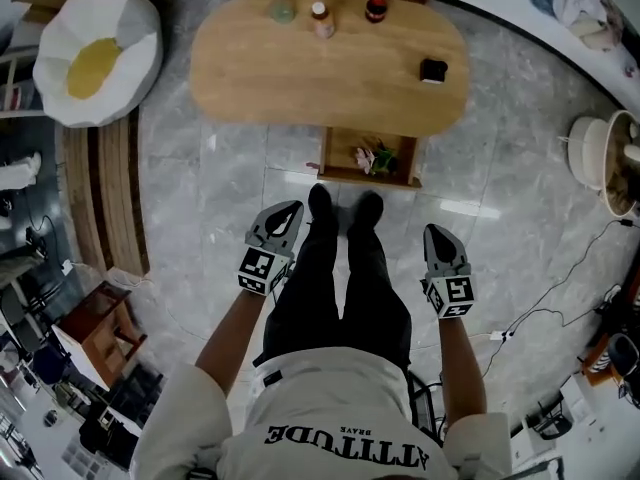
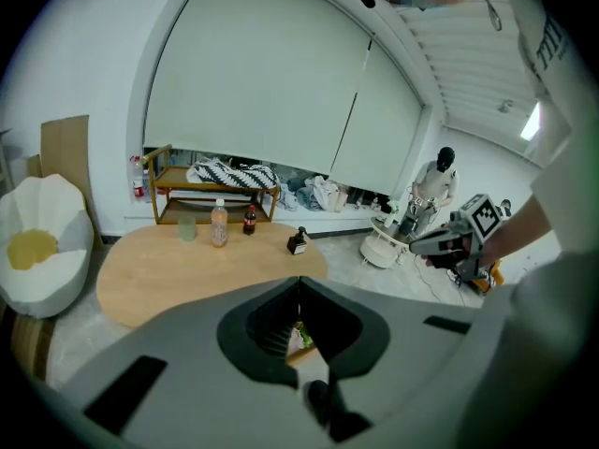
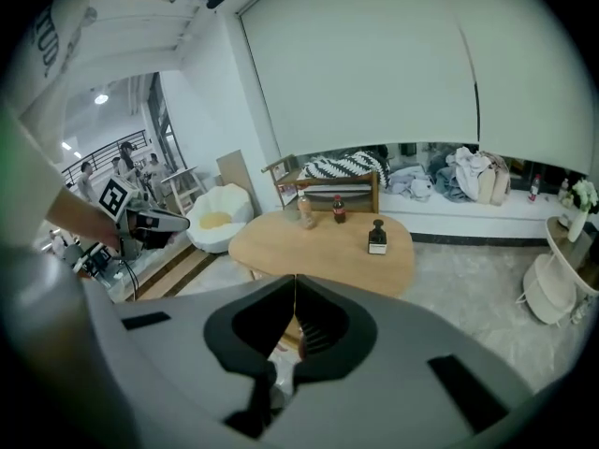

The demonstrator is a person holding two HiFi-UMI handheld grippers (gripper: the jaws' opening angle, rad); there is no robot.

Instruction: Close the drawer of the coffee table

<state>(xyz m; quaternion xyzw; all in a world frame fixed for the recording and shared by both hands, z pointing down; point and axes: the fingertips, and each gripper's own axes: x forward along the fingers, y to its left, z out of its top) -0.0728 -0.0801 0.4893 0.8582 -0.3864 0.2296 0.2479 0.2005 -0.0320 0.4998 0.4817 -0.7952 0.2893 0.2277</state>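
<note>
Drawer (image 1: pixel 367 176): stands pulled out from under the near edge of the coffee table (image 1: pixel 300 78), toward the person, with small colourful bits inside; judged not yet pushed at all
Left gripper (image 1: pixel 289 210): jaws pressed together on nothing, held low beside the person's left leg, aimed at the floor near the drawer's left corner, apart from the drawer
Right gripper (image 1: pixel 436 232): likewise closed and empty, off to the right of the drawer's front and clear of it
Why closed: a shut claw makes one blunt tip, which probably suits pushing a drawer front better than grasping it
Why both low: likely so either tip can meet the front panel, which sits below the tabletop
Shoes (image 1: pixel 320 204): dark, just before the drawer front and between the two grippers; the legs fill the straight line to the panel, so a push probably has to come in from one side
On the tabletop: a glass (image 1: pixel 282 10), a pale bottle (image 1: pixel 322 18) and a dark bottle (image 1: pixel 376 9) near the far edge, a small black box (image 1: pixel 433 70) near the right end; a hard shove could rock the bottles
Around: an egg-shaped beanbag (image 1: pixel 95 53) left of the table, a white stand (image 1: pixel 598 158) and a cable (image 1: pixel 560 298) on the floor to the right; none lies in the drawer's path
</note>
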